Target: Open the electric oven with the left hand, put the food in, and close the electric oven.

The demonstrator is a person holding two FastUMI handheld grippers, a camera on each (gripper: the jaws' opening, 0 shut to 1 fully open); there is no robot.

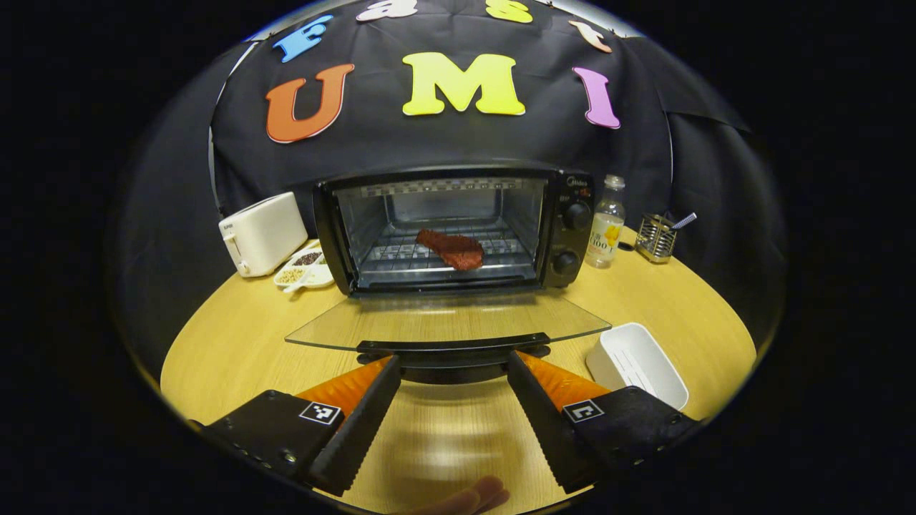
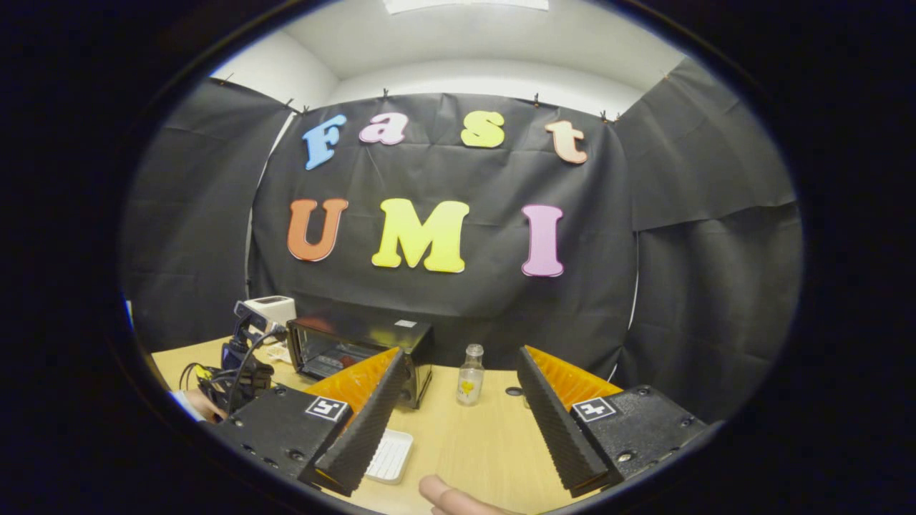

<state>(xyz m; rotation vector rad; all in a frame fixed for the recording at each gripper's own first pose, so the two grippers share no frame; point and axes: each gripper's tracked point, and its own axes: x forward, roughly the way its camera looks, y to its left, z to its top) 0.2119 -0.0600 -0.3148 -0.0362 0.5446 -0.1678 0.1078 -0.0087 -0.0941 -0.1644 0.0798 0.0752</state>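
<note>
Oven (image 1: 458,229) door handle (image 1: 452,350) lies between left gripper (image 1: 452,372) fingers.

You see a black electric oven (image 1: 458,229) with a clear glass door (image 1: 447,325) edged by a black handle (image 1: 453,350), and a dark reddish-brown steak (image 1: 451,249) on its silvery wire rack (image 1: 401,254). Your table (image 1: 236,343) is pale yellow wood grain. The toaster (image 1: 261,232) is white, as is the ribbed tray (image 1: 637,361). The bottle (image 1: 605,225) is clear with a yellow-marked label, and the mesh holder (image 1: 655,237) is metallic.
</note>
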